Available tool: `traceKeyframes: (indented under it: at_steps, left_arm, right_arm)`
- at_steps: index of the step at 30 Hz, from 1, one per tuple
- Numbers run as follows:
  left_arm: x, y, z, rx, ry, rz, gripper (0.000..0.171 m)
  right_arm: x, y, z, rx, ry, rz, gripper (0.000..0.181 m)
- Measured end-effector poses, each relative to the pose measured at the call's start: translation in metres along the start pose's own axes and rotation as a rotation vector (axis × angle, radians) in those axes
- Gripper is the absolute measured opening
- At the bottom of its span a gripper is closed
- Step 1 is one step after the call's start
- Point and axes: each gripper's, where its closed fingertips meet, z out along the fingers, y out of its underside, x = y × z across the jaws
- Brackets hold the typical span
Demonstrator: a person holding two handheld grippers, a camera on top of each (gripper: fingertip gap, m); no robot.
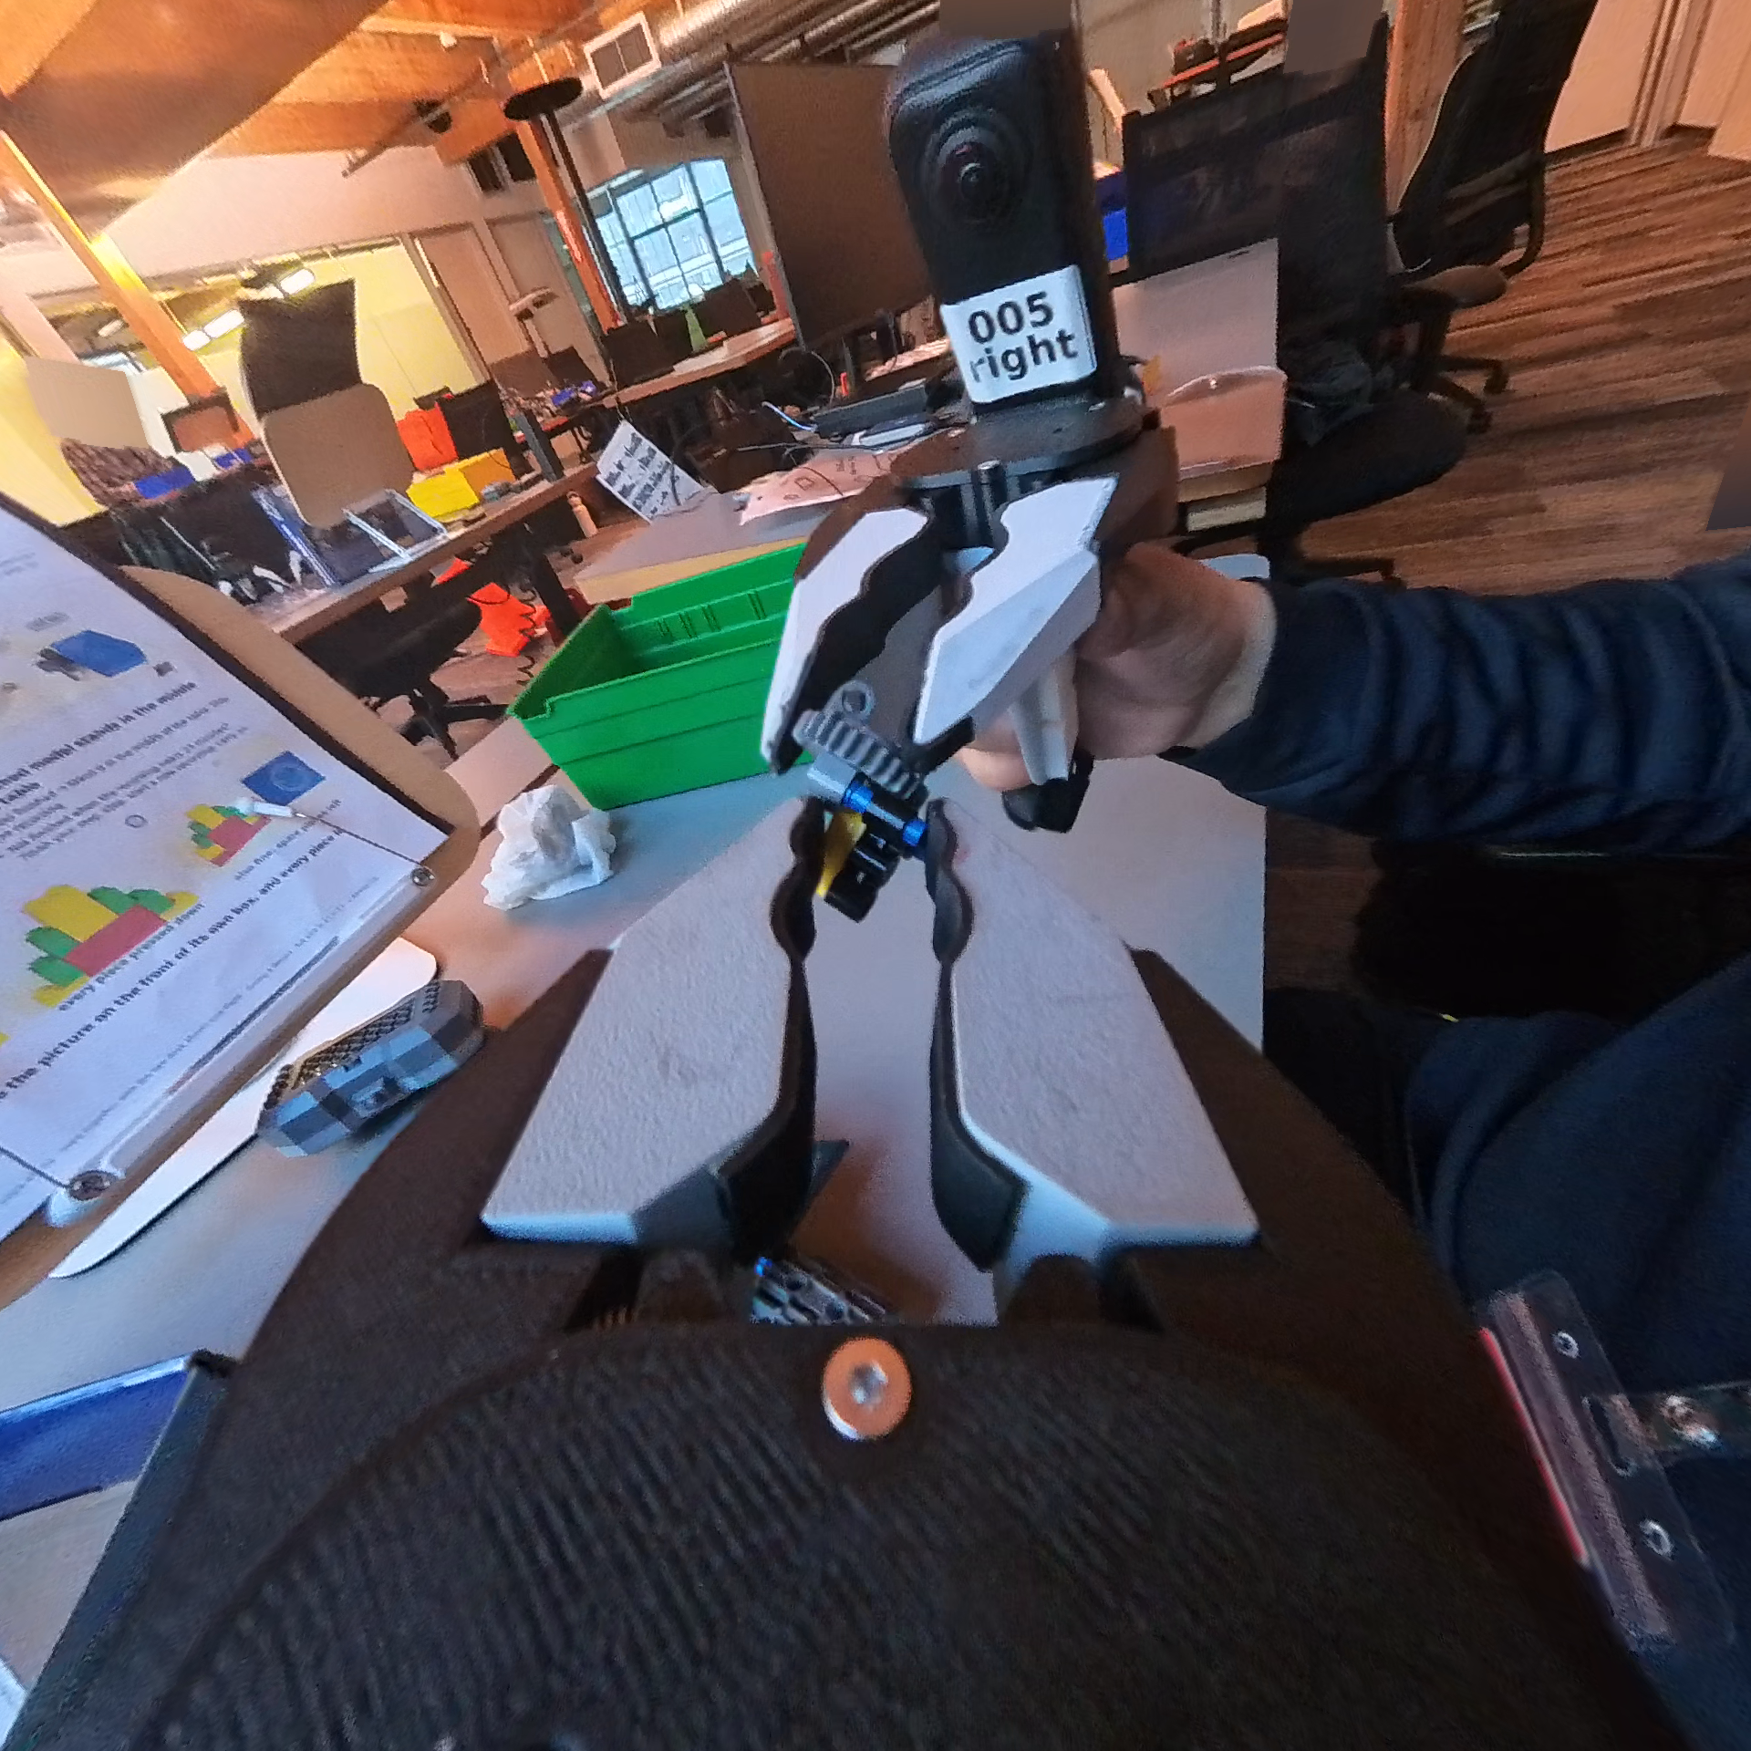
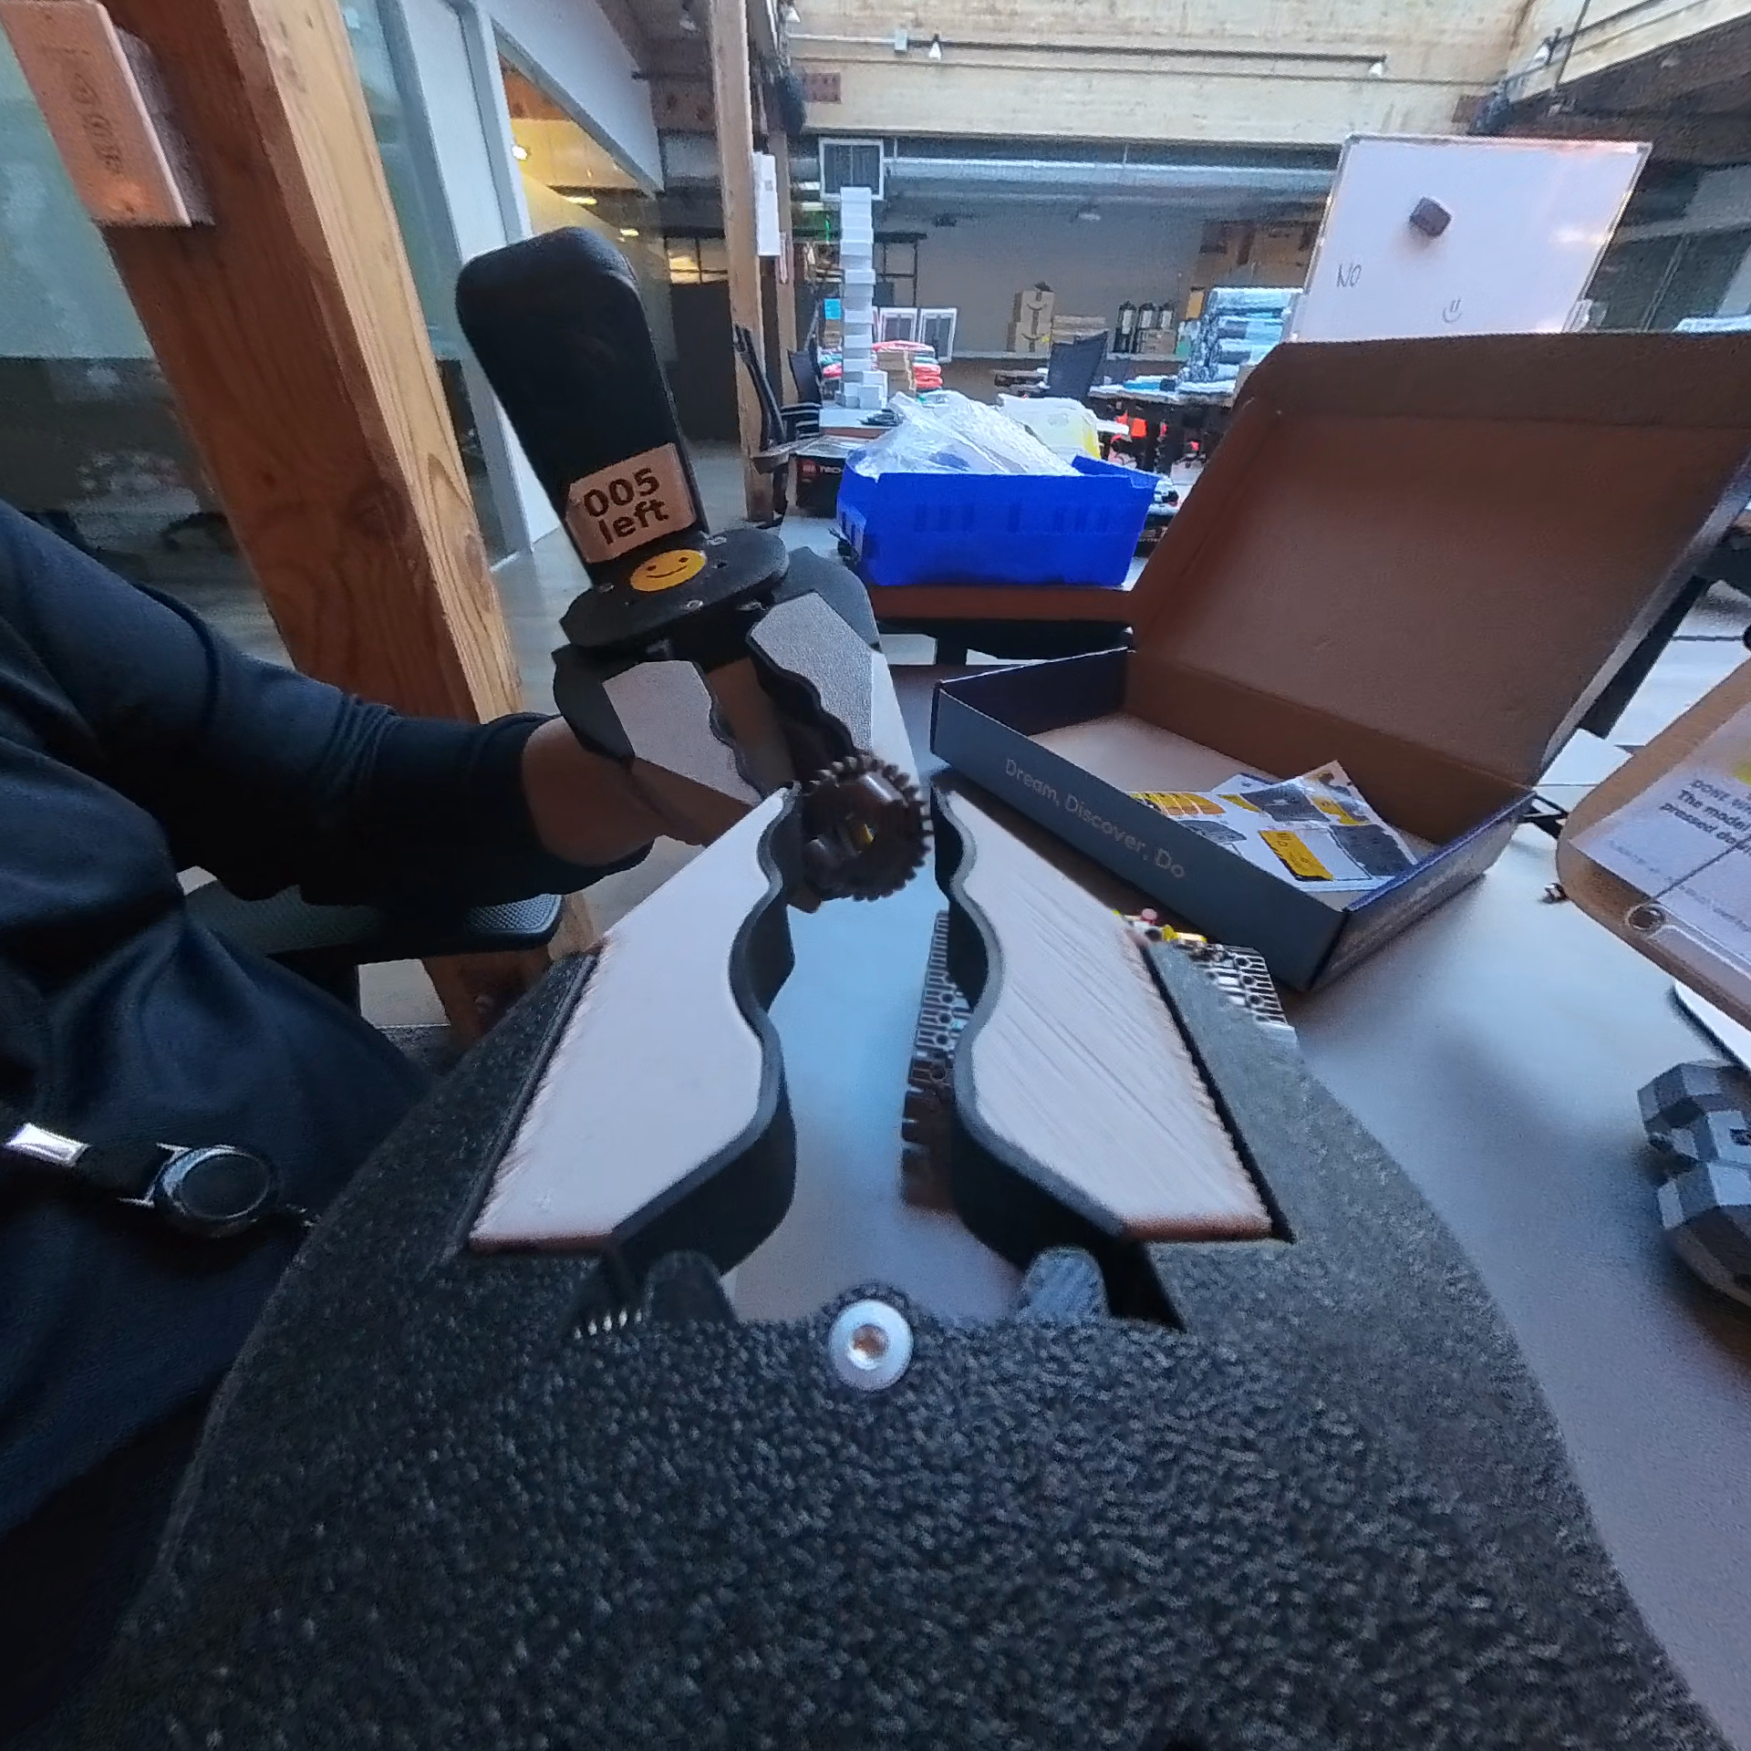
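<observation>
Frame centre: left claw (image 1: pixel 867 853) and right claw (image 2: pixel 857 834), both narrow, meeting tip-to-tip on one gear assembly (image 1: pixel 867 805) above worktop (image 1: pixel 701 853); green bin (image 1: pixel 654 701) behind.

I read the left gripper (image 1: pixel 867 853) body as rough, matt black printed plastic with smooth grey finger plates. Toothed gear piece (image 1: pixel 857 758): hard grey plastic, blue pin glossy. Green bin (image 1: pixel 654 701): shiny moulded plastic. Open box (image 2: pixel 1326 663): matt cardboard. Crumpled wad (image 1: pixel 548 848): probably tissue paper. Post (image 2: pixel 313 426): bare grained wood.
</observation>
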Motion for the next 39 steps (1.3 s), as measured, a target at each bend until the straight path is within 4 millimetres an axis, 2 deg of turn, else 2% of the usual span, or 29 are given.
traceKeyframes:
  at_steps: [2,3,4,7,9,15,19,23,27,31,35,39]
  left_arm:
    - [-0.001,0.003,0.000,-0.018,-0.001,-0.010,0.018]
    - [0.001,0.007,0.001,-0.039,0.010,-0.006,0.018]
    - [0.003,0.006,0.002,-0.031,0.016,0.000,0.018]
    - [0.001,0.004,0.003,-0.029,-0.009,0.008,0.018]
    - [0.000,0.004,0.002,-0.028,-0.014,0.019,0.018]
    - [0.011,-0.012,-0.004,0.078,0.072,-0.011,0.018]
    - [0.023,-0.023,-0.011,0.157,0.135,0.046,0.019]
    - [0.027,-0.028,-0.013,0.190,0.134,0.093,0.018]
    - [0.027,-0.030,-0.016,0.198,0.146,0.101,0.018]
    - [0.030,-0.030,-0.018,0.206,0.158,0.143,0.018]
    - [0.014,-0.021,-0.014,0.119,0.080,0.116,0.018]
    - [0.005,-0.015,-0.010,0.070,0.037,0.072,0.018]
  right_arm:
    - [0.004,-0.002,-0.002,0.013,0.028,0.003,0.021]
    - [0.009,-0.006,-0.004,0.033,0.059,0.002,0.006]
    - [0.015,-0.009,-0.009,0.054,0.091,-0.004,0.000]
    - [0.015,-0.010,-0.016,0.066,0.049,0.035,0.001]
    - [0.013,-0.011,-0.018,0.071,0.018,0.062,0.015]
    - [-0.001,-0.012,-0.022,0.111,-0.134,0.141,0.016]
    - [-0.007,-0.017,-0.023,0.151,-0.213,0.203,0.016]
    - [-0.023,-0.013,-0.018,0.126,-0.307,0.241,0.017]
    - [-0.028,-0.015,-0.016,0.151,-0.356,0.278,0.014]
    - [-0.031,-0.012,-0.012,0.142,-0.400,0.337,0.024]
    - [-0.012,-0.006,-0.011,0.122,-0.284,0.309,0.022]
    - [0.001,-0.004,-0.012,0.058,-0.105,0.135,0.028]
